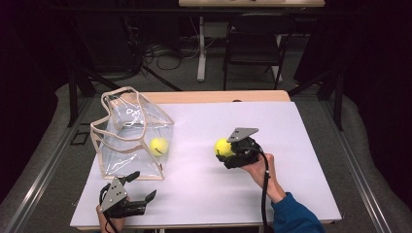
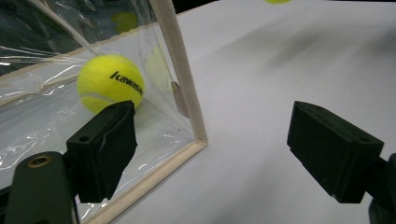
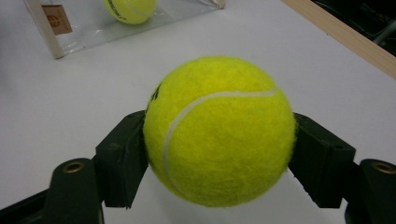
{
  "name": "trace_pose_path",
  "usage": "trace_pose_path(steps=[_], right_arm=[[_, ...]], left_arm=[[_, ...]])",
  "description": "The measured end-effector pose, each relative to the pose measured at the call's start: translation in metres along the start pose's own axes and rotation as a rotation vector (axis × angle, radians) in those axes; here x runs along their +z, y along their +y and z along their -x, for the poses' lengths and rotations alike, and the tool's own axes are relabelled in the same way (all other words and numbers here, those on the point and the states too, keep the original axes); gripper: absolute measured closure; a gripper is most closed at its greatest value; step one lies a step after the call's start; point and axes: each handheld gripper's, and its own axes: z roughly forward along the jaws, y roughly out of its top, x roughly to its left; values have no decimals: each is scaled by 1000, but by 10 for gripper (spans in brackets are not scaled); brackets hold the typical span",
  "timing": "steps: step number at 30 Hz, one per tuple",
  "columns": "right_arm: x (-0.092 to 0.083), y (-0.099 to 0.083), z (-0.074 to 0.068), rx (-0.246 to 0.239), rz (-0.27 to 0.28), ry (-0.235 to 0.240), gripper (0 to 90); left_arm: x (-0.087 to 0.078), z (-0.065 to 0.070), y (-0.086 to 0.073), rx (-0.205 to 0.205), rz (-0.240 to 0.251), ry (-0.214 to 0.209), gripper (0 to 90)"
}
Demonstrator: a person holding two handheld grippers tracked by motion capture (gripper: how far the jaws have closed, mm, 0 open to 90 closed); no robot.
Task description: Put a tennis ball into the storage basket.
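1. Pinched in the right gripper point(image 1: 227, 151): a yellow tennis ball point(image 1: 223, 147), lifted off the white counter point(image 1: 272, 194) near its middle, a pad pressed on each flank of the ball point(image 3: 219, 130) in the right gripper view.
2. To the left of that ball, toward the counter's left edge: a clear plastic tote bag point(image 1: 132, 141) with beige trim, standing upright, mouth facing up, handles point(image 1: 116, 94) sagging over the opening.
3. Already inside, low against the bag's right wall: a second tennis ball point(image 1: 158, 146), "Kawasaki" lettering readable in the left gripper view point(image 2: 110, 83).
4. Near the front-left corner of the counter, just in front of the bag: left gripper point(image 1: 138, 185), jaws spread wide, nothing between them, straddling the bag's front right corner edge point(image 2: 180, 74) in its own view.
5. Decisive relation, as judged: bag mouth higher than the held ball and off to its left, so up, across leftward, then down through the opening.
6. No long axis on a ball, so no orientation concern; bag's long side roughly front to back along the left edge.
7. Nearer the bag: left hand, well placed to steady a wall or handle.
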Motion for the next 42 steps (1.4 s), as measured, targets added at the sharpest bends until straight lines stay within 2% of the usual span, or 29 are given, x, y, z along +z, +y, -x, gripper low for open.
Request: trace_pose_path(steps=[20, 27, 42], right_arm=[[-2, 11, -17, -39, 32, 29, 260], [-3, 15, -19, -40, 51, 36, 261], [10, 25, -26, -55, 58, 60, 261]], left_arm=[[-1, 0, 0, 0, -1, 2, 160], [0, -1, -1, -8, 1, 1, 160], [0, -2, -1, -10, 9, 0, 160]])
